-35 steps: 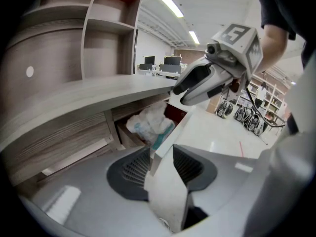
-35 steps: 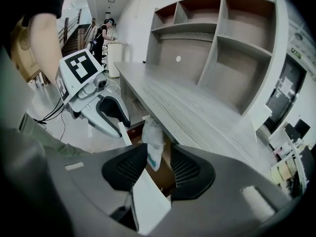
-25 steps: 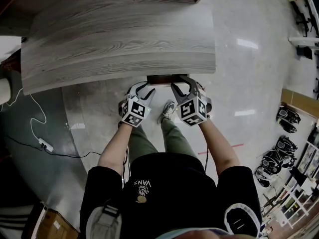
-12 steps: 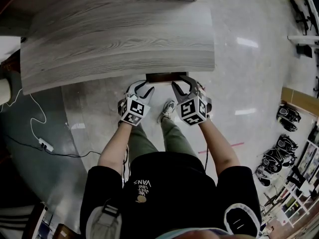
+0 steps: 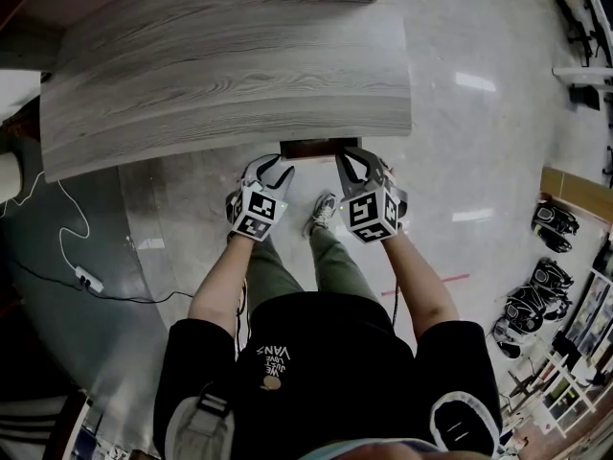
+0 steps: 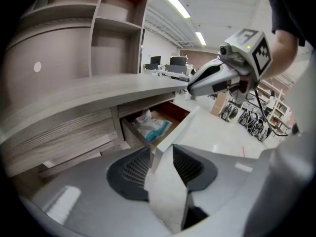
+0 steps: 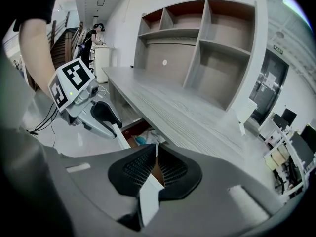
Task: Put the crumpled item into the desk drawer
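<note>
Standing at the near edge of a grey wood-grain desk (image 5: 230, 75), a person holds two grippers side by side at a drawer (image 6: 169, 113) that we find pulled part-way out from beneath the top. Item one, the crumpled item (image 6: 150, 127): white with a blue-green patch, lying inside the drawer, touched by neither tool. Item two, the drawer front (image 6: 178, 128): a pale upright panel, its top edge running between the jaws of both tools. Item three, the left gripper (image 5: 276, 169): jaws fairly wide, astride the panel's top edge. We see the panel close against one of the pads (image 6: 134, 166), with its face showing across the gap, so we record no clamp. Item four, the right gripper (image 5: 354, 157): jaws have just been closing and now stand narrow, pinched on the same panel a little further along, with only a thin white sliver showing between them. Sundries: an open shelf unit (image 7: 197, 38) of matching wood rising at the back of the desk; a glossy pale floor (image 5: 479, 161); a grey shoe (image 5: 324, 214) just below the grippers; a white power strip (image 5: 86, 278) on its cable, lying on the floor well to the left.
</note>
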`<state>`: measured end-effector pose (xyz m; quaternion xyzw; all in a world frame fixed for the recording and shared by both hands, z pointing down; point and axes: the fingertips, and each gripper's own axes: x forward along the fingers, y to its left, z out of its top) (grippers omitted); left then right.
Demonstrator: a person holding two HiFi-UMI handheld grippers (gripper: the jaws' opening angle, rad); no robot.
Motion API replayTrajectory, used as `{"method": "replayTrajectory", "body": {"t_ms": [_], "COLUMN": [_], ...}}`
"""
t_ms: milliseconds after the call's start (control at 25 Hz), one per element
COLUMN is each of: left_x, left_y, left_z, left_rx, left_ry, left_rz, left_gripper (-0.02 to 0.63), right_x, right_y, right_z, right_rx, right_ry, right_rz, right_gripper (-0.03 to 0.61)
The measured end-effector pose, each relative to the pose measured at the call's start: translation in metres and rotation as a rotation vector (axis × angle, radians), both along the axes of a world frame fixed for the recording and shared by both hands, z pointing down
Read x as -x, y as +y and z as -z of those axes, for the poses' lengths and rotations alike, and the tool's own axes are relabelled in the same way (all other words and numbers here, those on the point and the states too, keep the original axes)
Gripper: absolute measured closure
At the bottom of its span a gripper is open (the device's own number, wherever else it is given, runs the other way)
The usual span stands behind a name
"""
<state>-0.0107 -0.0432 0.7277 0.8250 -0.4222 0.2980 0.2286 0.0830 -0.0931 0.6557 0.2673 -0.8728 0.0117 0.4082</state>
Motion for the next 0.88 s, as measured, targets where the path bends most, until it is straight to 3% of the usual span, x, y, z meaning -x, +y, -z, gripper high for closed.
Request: {"method": "replayTrajectory", "body": {"t_ms": [880], "left_x": [0.000], "left_y": [0.000], "left_z": [0.027], "left_rx": [-0.021], "left_ry": [0.028], "left_rz": [-0.034], "left_gripper": [0.428], "right_x": [-0.017], "right_y": [0.003], "right_z": [0.025], "right_rx": [-0.006], "right_ry": [-0.115], "right_rz": [-0.196], "right_gripper": [0.575]}}
